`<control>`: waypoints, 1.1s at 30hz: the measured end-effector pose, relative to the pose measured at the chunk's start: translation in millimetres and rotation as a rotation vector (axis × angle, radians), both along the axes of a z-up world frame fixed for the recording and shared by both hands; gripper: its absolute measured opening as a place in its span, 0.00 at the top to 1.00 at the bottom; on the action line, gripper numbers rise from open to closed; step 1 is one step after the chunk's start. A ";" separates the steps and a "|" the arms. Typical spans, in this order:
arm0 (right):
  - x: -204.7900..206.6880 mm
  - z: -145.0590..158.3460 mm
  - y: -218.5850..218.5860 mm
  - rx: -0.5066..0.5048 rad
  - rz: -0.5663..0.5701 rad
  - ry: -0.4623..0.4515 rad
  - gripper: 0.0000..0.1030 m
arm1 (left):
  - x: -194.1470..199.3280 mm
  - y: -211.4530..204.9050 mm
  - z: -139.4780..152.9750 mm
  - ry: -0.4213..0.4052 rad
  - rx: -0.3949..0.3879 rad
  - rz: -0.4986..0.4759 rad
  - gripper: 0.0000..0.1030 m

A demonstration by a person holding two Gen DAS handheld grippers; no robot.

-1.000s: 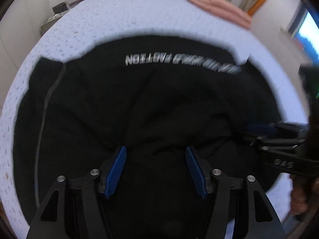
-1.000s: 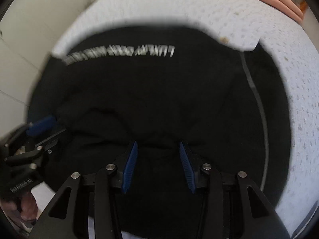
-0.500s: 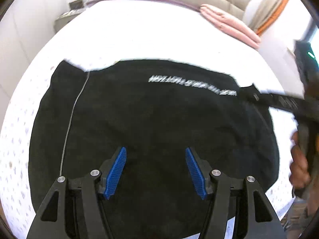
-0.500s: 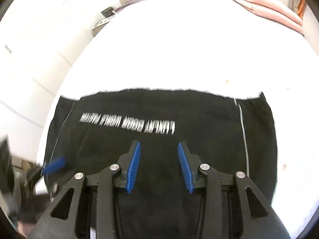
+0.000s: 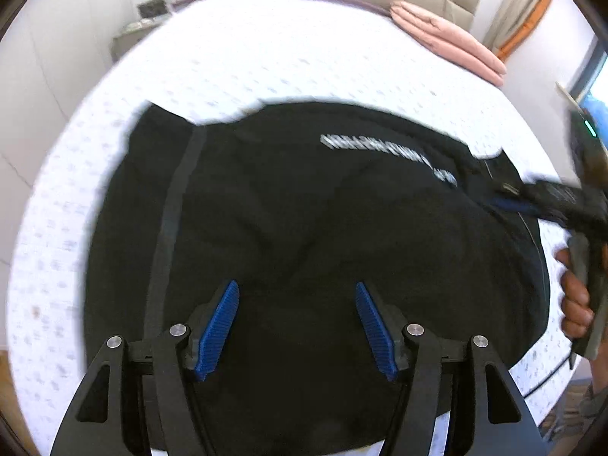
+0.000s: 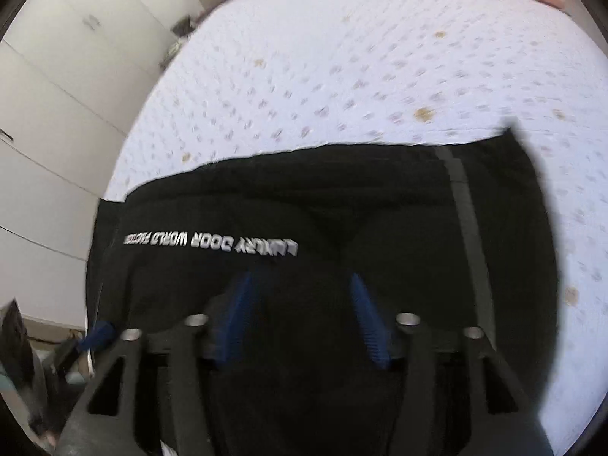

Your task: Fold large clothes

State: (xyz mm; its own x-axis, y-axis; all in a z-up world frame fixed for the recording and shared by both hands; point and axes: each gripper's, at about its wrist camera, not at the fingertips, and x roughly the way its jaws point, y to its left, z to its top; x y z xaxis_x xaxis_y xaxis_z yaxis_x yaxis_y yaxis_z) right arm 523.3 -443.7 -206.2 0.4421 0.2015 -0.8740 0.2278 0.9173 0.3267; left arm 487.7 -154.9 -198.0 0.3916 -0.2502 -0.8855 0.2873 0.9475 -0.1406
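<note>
Left gripper [image 5: 296, 323] hangs over the near part of the black garment [image 5: 304, 228], blue pads [image 5: 220, 323] spread, nothing pinched. Right gripper [image 6: 300, 315] is blurred, jaws opening, only cloth below them, none between the pads. Garment lies spread on the white dotted bed [image 5: 266, 57], white lettering [image 6: 212, 243] upside down across it, a grey stripe [image 5: 171, 209] down one side. From the left camera the right gripper sits over the garment's right edge, a hand [image 5: 577, 296] on its grip. Pink folded bedding [image 5: 448, 38] lies at the far end.
</note>
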 end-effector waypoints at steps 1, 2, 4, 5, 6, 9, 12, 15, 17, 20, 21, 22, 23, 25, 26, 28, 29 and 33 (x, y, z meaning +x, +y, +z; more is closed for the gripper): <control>-12.2 5.2 -7.8 -0.014 -0.020 -0.011 0.19 | 2.8 10.8 7.5 -0.012 0.007 0.017 0.36; -22.9 9.5 -13.5 -0.028 -0.036 -0.016 0.17 | 7.3 24.1 14.5 -0.024 0.020 0.044 0.36; -45.5 11.8 -30.7 -0.069 -0.072 0.005 0.16 | 25.9 55.2 14.7 -0.020 0.030 0.105 0.29; -54.2 10.4 -37.4 -0.080 -0.082 0.023 0.16 | 33.3 71.7 15.2 -0.010 0.022 0.147 0.27; -60.3 7.7 -49.0 -0.089 -0.093 0.038 0.16 | 39.7 81.2 13.6 -0.002 0.014 0.173 0.27; -75.3 0.3 -74.9 -0.098 -0.132 0.080 0.16 | 51.7 116.5 5.6 0.064 -0.048 0.252 0.27; -83.3 -5.7 -85.2 -0.098 -0.150 0.095 0.16 | 62.0 140.1 -14.9 0.141 -0.123 0.277 0.27; -83.3 -17.0 -88.1 -0.085 -0.153 0.106 0.16 | 75.6 143.8 -42.9 0.217 -0.181 0.271 0.26; -91.9 -26.1 -96.0 -0.090 -0.153 0.107 0.16 | 78.0 148.7 -58.3 0.267 -0.230 0.273 0.26; -91.2 -44.6 -110.1 -0.044 -0.158 0.113 0.15 | 89.5 152.0 -85.9 0.346 -0.354 0.241 0.26; -88.4 -50.2 -113.3 -0.019 -0.163 0.116 0.14 | 92.5 152.7 -93.4 0.368 -0.391 0.235 0.26; -87.8 -56.6 -120.0 0.012 -0.173 0.116 0.13 | 95.6 153.8 -100.9 0.388 -0.429 0.232 0.26; -87.7 -60.2 -124.6 0.027 -0.182 0.116 0.12 | 98.2 154.9 -106.6 0.400 -0.458 0.233 0.26; -87.9 -70.4 -136.5 0.054 -0.200 0.117 0.07 | 101.5 154.4 -114.2 0.409 -0.487 0.231 0.25; -88.0 -74.9 -141.6 0.073 -0.205 0.118 0.06 | 102.8 153.4 -116.9 0.410 -0.493 0.226 0.25; -87.7 -82.0 -148.8 0.128 -0.198 0.115 0.06 | 105.1 151.5 -121.0 0.417 -0.498 0.220 0.23; -86.9 -85.7 -151.8 0.149 -0.194 0.112 0.06 | 107.0 150.6 -123.7 0.423 -0.507 0.218 0.23; -82.0 -101.2 -162.0 0.261 -0.178 0.100 0.06 | 108.7 144.7 -132.0 0.453 -0.559 0.211 0.22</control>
State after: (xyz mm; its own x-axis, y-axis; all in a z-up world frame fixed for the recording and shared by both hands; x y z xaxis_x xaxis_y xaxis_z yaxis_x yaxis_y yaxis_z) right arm 441.4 -605.8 -307.4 0.4050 0.3515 -0.8441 0.4195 0.7489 0.5131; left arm 596.4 -10.3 -330.0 0.1082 -0.6700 -0.7344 -0.0930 0.7287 -0.6785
